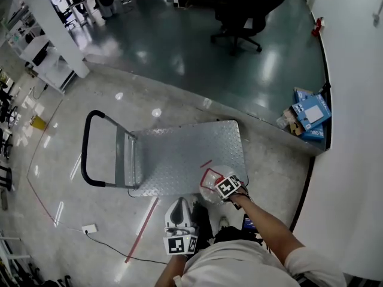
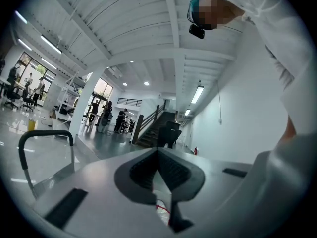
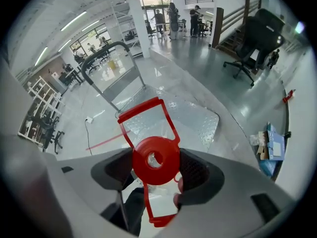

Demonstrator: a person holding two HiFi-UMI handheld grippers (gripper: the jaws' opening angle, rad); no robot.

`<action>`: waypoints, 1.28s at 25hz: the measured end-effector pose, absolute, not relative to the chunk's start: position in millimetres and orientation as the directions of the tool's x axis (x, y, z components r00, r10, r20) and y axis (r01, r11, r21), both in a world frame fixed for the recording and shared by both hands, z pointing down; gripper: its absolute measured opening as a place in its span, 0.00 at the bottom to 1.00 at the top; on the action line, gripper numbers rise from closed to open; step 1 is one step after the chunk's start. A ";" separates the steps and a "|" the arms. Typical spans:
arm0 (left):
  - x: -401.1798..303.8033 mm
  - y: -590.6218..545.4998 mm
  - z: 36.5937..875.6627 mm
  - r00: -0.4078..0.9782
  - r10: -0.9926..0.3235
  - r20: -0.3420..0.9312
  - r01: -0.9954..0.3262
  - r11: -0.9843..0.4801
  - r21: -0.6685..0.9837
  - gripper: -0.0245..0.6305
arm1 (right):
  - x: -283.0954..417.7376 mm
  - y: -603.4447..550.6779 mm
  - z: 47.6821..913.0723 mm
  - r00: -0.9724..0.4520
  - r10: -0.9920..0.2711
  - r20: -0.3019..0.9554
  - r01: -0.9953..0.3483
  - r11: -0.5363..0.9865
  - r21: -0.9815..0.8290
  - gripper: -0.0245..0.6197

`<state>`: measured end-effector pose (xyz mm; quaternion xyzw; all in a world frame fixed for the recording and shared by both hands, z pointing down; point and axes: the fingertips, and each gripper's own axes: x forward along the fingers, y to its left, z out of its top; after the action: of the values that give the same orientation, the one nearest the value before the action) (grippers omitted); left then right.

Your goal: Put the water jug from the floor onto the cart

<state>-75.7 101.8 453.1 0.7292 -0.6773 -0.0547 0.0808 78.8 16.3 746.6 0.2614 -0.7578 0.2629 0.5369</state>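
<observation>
The clear water jug with a red cap and red carrying frame hangs over the near edge of the cart, a steel platform trolley with a black push handle at its left. My right gripper is shut on the jug's top. In the right gripper view the red cap sits clamped in that gripper, and the cart deck lies beyond. My left gripper is held close to my body, tilted upward, jaws together on nothing.
A black office chair stands on the dark floor at the back. Blue boxes lie against the white wall on the right. Red tape and a cabled socket are on the floor beside the cart.
</observation>
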 end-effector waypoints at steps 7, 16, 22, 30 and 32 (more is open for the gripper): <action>-110.8 8.9 448.1 0.193 -0.981 0.012 -0.960 -0.187 0.208 0.04 | 60.1 -62.7 734.6 -0.287 -0.153 0.946 -0.746 0.655 -0.120 0.50; -120.2 -48.1 436.1 0.272 -0.962 0.009 -0.943 -0.265 0.200 0.04 | 34.3 -118.2 743.0 -0.316 -0.083 0.945 -0.805 0.550 -0.221 0.50; -119.0 -74.6 442.3 0.267 -0.963 0.034 -0.947 -0.256 0.193 0.04 | 25.1 -160.4 759.7 -0.326 -0.097 0.941 -0.810 0.541 -0.225 0.50; -127.4 -96.1 461.9 0.226 -0.970 0.093 -0.958 -0.204 0.200 0.04 | 14.5 -198.0 786.1 -0.320 -0.118 0.940 -0.825 0.522 -0.216 0.50; -125.1 -100.6 461.7 0.231 -0.968 0.097 -0.960 -0.210 0.184 0.04 | 12.2 -197.4 793.9 -0.320 -0.110 0.941 -0.820 0.531 -0.216 0.50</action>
<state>-125.1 -100.6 461.7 0.7777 -0.6199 -0.0195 0.1026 12.2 -197.4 793.9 0.3200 -0.7264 0.3638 0.4875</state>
